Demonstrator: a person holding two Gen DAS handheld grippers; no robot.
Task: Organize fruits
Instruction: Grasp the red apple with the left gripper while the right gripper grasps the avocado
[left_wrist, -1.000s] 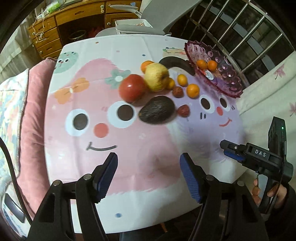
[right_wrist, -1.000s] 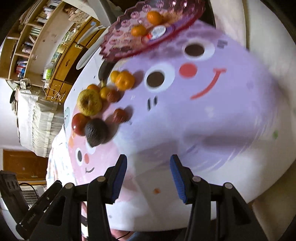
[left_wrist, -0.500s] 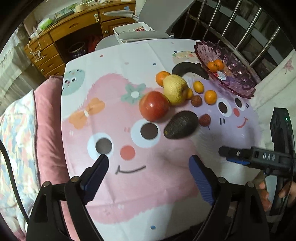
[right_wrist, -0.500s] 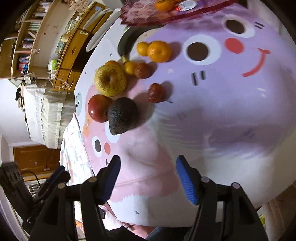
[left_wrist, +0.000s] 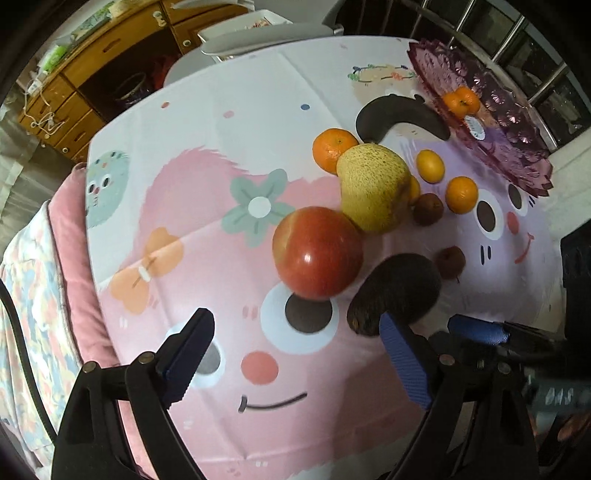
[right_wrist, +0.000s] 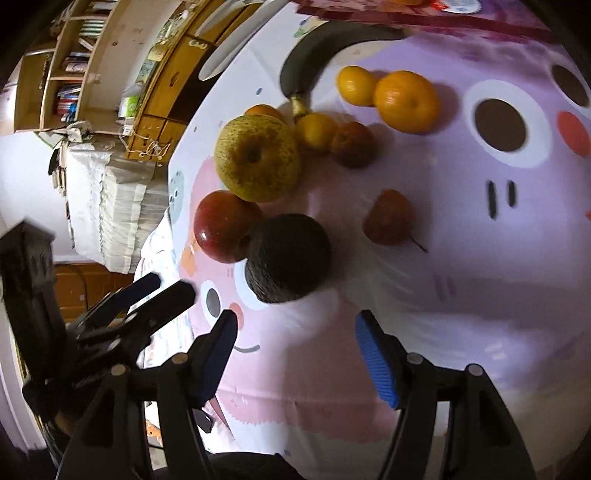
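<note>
Avocado (right_wrist: 288, 258), dark and rough-skinned, lies on the cartoon-printed tablecloth (right_wrist: 461, 295) at the near edge of a cluster of loose fruit, directly ahead of the right gripper (right_wrist: 295, 354). That gripper's blue-padded jaws are opening, with nothing between them yet. The avocado's long axis appears to run roughly toward this gripper, so the jaws would close across its narrower width. The right hand looks better lined up; in the left wrist view the avocado (left_wrist: 397, 293) sits off to the right, just past the right fingertip of the left gripper (left_wrist: 295, 362), whose jaws stand wide and empty. A red apple (right_wrist: 225, 230) touches the avocado's left side, leaving little room there; the right side and foreground are bare cloth. The purple fruit dish (left_wrist: 498, 122) waits at the far right edge, holding two small oranges.
</note>
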